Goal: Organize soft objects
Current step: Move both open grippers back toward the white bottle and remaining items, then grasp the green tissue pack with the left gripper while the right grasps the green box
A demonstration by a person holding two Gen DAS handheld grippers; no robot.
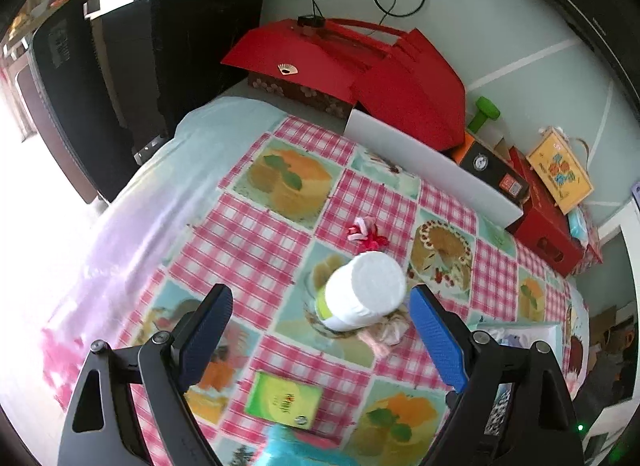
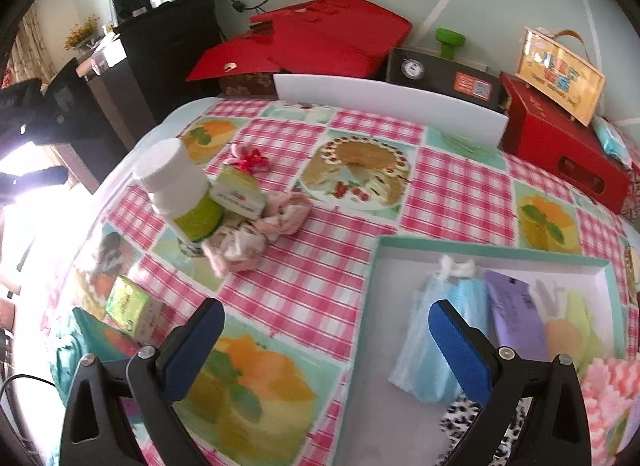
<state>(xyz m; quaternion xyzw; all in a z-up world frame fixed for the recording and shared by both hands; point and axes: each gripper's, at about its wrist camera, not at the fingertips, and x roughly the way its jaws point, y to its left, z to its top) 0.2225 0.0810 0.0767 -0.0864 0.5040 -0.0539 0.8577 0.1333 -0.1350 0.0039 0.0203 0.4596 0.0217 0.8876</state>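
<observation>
The bench, spread with a pink-checked oilcloth printed with cakes, carries everything here. Against the wall at its far edge sit red gift boxes, out of the way, I'd guess, to leave the middle free for sorting.

Next in size is the shallow white tray with a teal rim on the near right. It already holds soft things laid side by side: a pale blue cloth pouch, a lilac packet, a pink ruffled piece and a leopard-print scrap. It looks like the collecting place. Only the right view shows its contents; the left view catches just a corner of it.

Near the bench's middle stands a white-capped plastic bottle with a green label, with a small green-and-white carton leaning beside it. Crumpled pinkish-beige fabric lies touching the bottle's foot, not yet gathered, and a small red-and-pink ribbon bow sits just behind. The left view looks down on the bottle's cap, which hides most of that fabric; the right view shows it from the side, in full.

The left tongs hang spread wide above the bottle and fabric, holding nothing, seemingly lined up for the fabric. The right tongs are likewise wide and empty, over the tray's near edge.
</observation>
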